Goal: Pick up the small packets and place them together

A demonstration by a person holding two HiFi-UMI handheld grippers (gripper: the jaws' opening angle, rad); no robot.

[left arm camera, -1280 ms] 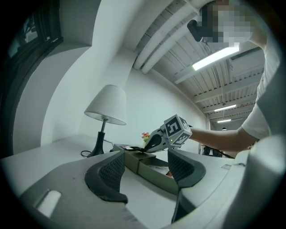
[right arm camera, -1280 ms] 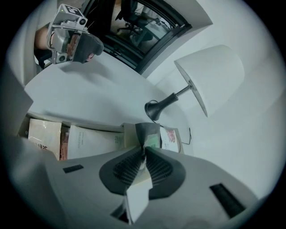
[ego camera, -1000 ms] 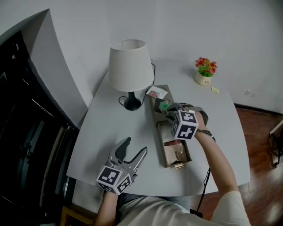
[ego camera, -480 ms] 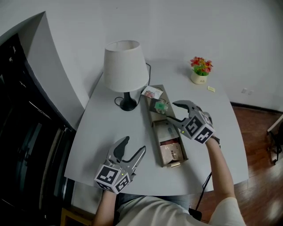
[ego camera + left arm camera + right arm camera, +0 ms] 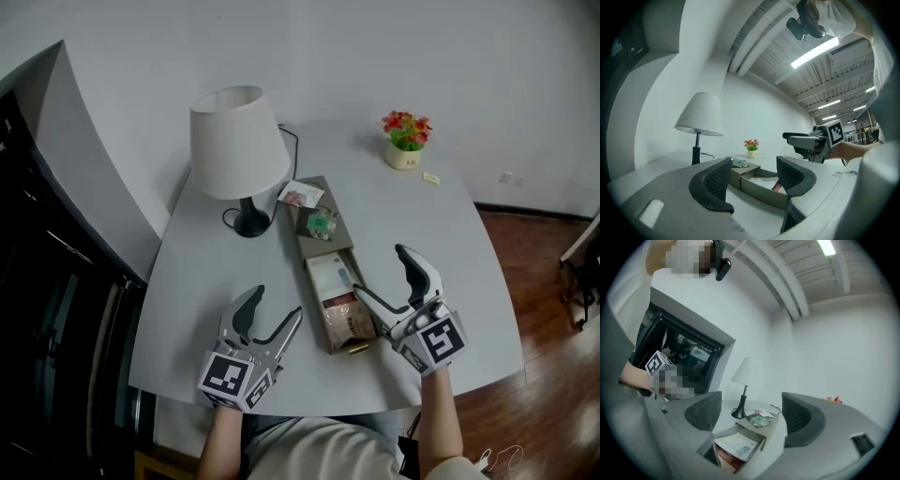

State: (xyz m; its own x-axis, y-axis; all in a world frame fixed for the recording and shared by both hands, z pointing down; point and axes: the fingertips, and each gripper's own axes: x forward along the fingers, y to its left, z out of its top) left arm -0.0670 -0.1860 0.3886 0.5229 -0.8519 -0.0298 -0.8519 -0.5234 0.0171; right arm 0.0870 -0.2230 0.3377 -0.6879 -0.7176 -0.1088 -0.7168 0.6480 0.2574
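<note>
Right hand-held gripper (image 5: 380, 270): jaws opening wide, nothing between them, just right of the box (image 5: 324, 247)
Left hand-held gripper (image 5: 277, 302): jaws wide apart, empty, left of the box's near end
Green packet (image 5: 320, 223): on the box lid, beyond both; the right one looks nearer
Box axis: runs away from the person, toward the lamp (image 5: 234, 141)

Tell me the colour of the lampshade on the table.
White. The lampshade shows best in the head view.

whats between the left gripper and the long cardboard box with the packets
Nothing: only bare grey table separates the open left gripper from the long tan cardboard box, as the head view shows.
</note>
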